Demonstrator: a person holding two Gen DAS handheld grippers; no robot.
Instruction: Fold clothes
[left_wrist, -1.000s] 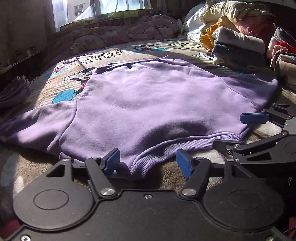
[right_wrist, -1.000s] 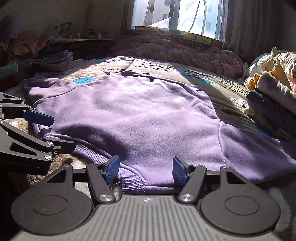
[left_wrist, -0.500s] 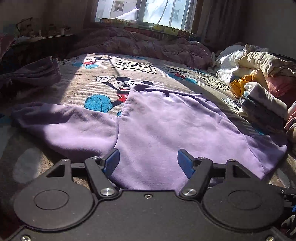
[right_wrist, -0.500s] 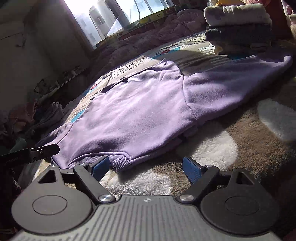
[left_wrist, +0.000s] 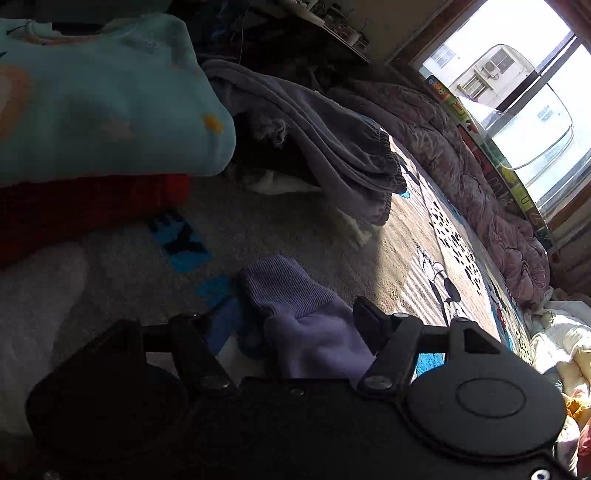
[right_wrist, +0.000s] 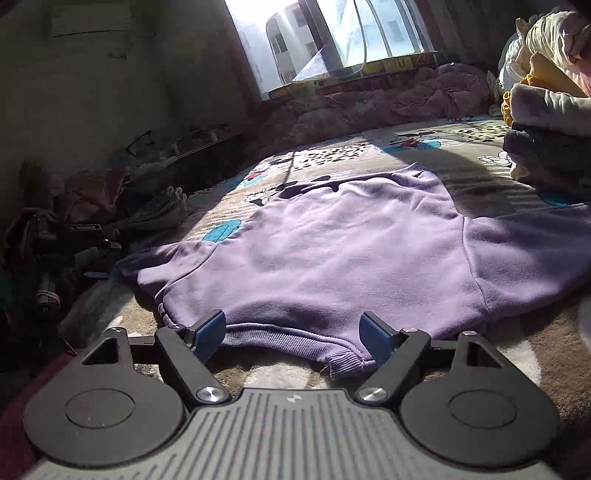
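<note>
A purple sweatshirt (right_wrist: 351, 258) lies flat on the printed blanket, hem towards me and sleeves spread out. In the left wrist view its ribbed sleeve cuff (left_wrist: 284, 291) lies between the fingers of my left gripper (left_wrist: 295, 321), which is open; the pads stand apart at the cuff's sides. My right gripper (right_wrist: 291, 334) sits low at the ribbed hem (right_wrist: 295, 339), near its right corner. Its jaws are closing with the hem between them, and the pads do not press on it. The left gripper (right_wrist: 94, 264) shows dimly at the far sleeve end in the right wrist view.
A folded teal garment (left_wrist: 92, 103) rests on a red one (left_wrist: 74, 210) close to my left gripper. Grey trousers (left_wrist: 332, 147) lie beyond. A pink quilt (left_wrist: 480, 184) runs under the window. Stacked folded clothes (right_wrist: 546, 122) stand right of the sweatshirt on the cartoon blanket (right_wrist: 406, 147).
My left gripper swept left from the hem to the sleeve cuff and rolled over. The right gripper swung out to the right, then came back to the hem with its jaws wider.
</note>
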